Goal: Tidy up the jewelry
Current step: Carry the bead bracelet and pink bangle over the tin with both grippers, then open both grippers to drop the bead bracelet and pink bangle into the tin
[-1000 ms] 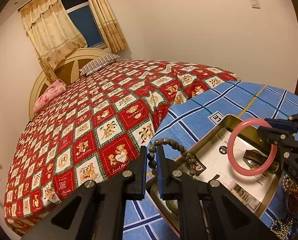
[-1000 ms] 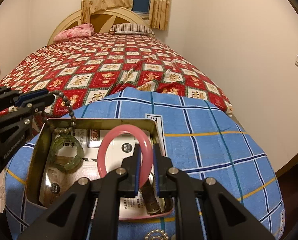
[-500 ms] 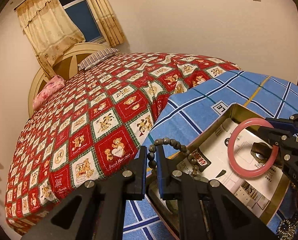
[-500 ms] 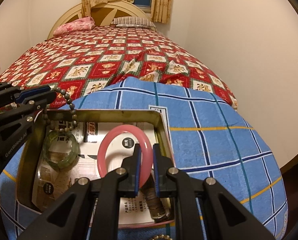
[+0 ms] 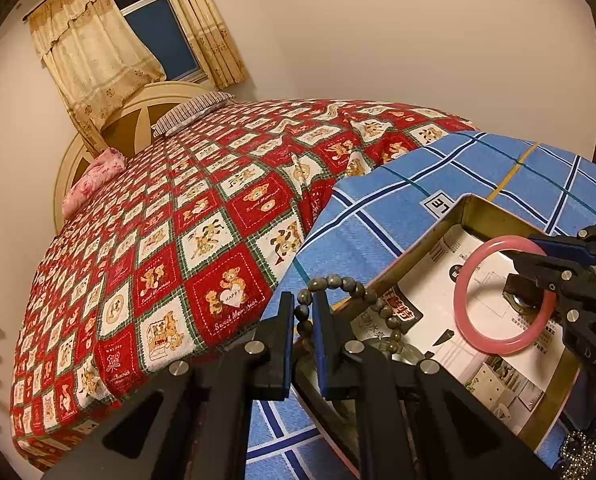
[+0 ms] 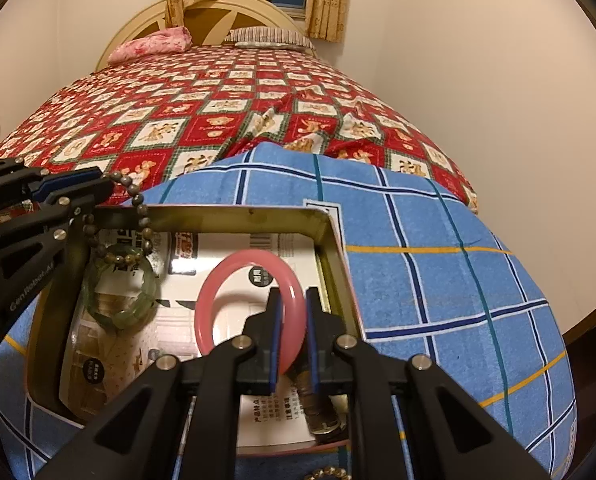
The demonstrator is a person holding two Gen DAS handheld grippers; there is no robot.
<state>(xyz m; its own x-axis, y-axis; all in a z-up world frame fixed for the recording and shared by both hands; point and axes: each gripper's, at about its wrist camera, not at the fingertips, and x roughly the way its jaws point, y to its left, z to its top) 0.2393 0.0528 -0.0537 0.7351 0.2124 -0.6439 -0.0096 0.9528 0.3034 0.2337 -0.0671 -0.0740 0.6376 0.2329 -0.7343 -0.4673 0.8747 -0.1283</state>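
Note:
A gold metal tin (image 6: 234, 213) (image 5: 422, 246) lined with printed paper sits on a blue plaid cloth. My left gripper (image 5: 304, 312) (image 6: 98, 190) is shut on a dark beaded bracelet (image 5: 338, 283) (image 6: 140, 220), which hangs over the tin's left corner. My right gripper (image 6: 292, 316) (image 5: 538, 258) is shut on a pink bangle (image 6: 226, 276) (image 5: 468, 308), held upright above the tin's inside. A green translucent bangle (image 6: 118, 296) lies in the tin under the beads. A dark metal piece (image 6: 318, 412) lies in the tin under my right fingers.
The blue plaid cloth (image 6: 438, 280) covers a round surface beside a bed with a red bear-print quilt (image 5: 158, 240). More beaded jewelry lies on the cloth at the near edge (image 6: 330, 472) (image 5: 578, 448). A wall (image 6: 498, 80) is to the right.
Both wrist views have drawn closer to the tin. The pink bangle and the beaded bracelet stay gripped and sit lower over the tin.

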